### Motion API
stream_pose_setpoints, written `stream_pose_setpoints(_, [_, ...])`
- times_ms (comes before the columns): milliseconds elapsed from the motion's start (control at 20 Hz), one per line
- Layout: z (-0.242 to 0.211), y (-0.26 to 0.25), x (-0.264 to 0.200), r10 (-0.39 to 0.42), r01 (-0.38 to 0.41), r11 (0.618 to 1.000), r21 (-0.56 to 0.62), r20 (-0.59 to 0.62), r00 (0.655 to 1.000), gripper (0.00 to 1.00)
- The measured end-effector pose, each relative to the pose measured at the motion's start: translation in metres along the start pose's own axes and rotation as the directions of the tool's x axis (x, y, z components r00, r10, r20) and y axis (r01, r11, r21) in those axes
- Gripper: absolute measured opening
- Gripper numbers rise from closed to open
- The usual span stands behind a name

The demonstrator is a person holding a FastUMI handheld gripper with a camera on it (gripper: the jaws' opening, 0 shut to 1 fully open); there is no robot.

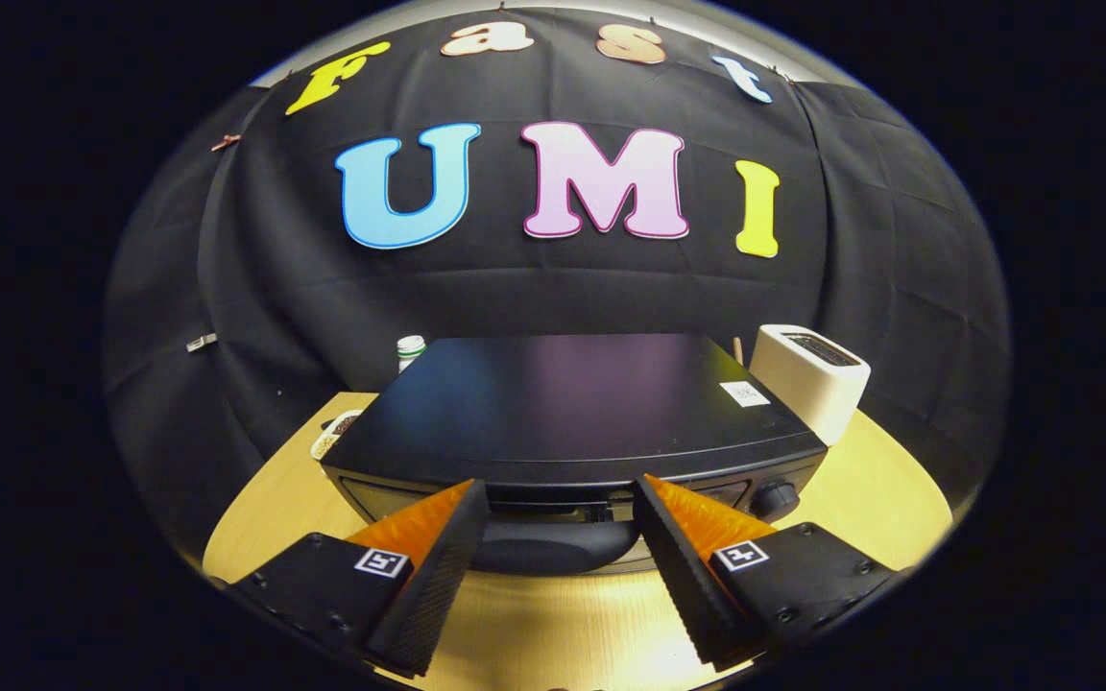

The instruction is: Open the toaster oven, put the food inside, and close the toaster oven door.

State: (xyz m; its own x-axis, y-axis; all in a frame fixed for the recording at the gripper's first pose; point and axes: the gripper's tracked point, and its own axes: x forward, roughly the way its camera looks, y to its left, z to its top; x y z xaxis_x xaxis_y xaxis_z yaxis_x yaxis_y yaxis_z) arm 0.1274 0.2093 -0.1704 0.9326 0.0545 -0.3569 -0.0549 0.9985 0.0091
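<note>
The oven (572, 413) sits on a pale wooden table (879, 499), black, wide and low, seen from above and in front so that its flat top takes up most of what shows. Its front face lies just ahead of the gripper (561, 499), and the dark door handle (553, 549), a rounded bar along the top of the door, runs across the gap between the two fingers (438, 552), slightly beyond and below their tips. The fingers stand wide apart, one on each side of the handle, and neither presses on it; whether either one brushes the oven's front cannot be told from this angle. They hold nothing. The door looks closed, its upper edge level with the oven's front. A round knob (776, 497) sits on the front face to the right of the handle, just past the right finger's tip. A small white sticker (744, 393) lies on the top near the back right corner. Behind that corner, on the table, stands a cream toaster (810, 379) with a slot in its top, close beside the oven. At the back left corner a white bottle (410, 350) with a green band pokes up from behind the oven, and lower on the left a small dish (334, 434) with something grainy in it rests on the table just beside the oven's side.
</note>
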Motion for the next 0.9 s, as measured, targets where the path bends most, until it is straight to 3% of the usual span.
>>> stream_pose_setpoints(900, [-0.057, -0.002, -0.062, 0.042, -0.043, 0.999, -0.008, -0.103, 0.994, 0.99])
